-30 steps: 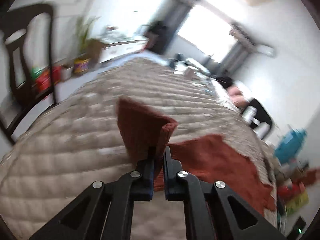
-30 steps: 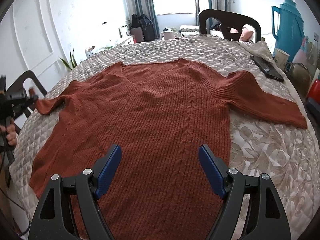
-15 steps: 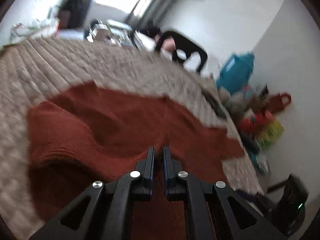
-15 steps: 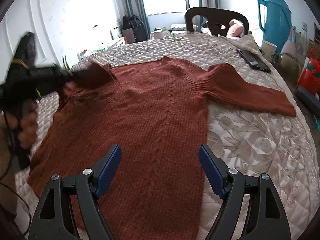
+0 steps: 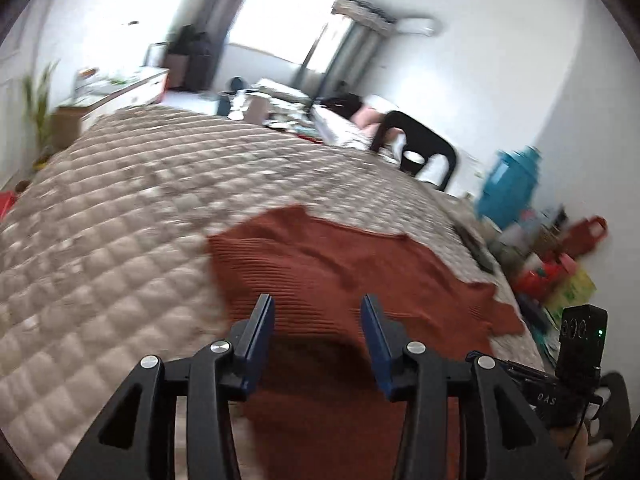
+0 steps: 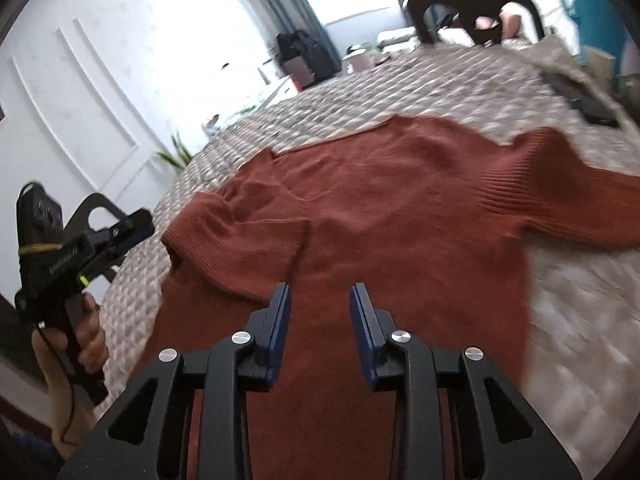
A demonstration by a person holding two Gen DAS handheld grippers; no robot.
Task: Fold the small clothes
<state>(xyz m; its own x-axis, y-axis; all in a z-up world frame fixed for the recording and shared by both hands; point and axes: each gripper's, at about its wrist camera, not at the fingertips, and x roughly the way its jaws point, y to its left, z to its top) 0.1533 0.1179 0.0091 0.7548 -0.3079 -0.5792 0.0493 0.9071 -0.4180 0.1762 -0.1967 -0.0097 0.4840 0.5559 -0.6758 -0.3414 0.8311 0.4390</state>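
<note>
Lying beneath hand-held gripper (image 6: 319,316): sweater (image 6: 400,208)

Rust sweater (image 6: 400,208) — ribbed matt knit, quilted cloth bedspread (image 5: 120,208) — soft, faintly sheened

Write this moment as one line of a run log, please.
left gripper: jaws just opening, empty | right gripper: jaws just closing, empty, above sweater | left sleeve: folded onto body | right sleeve: still spread on bed
</note>
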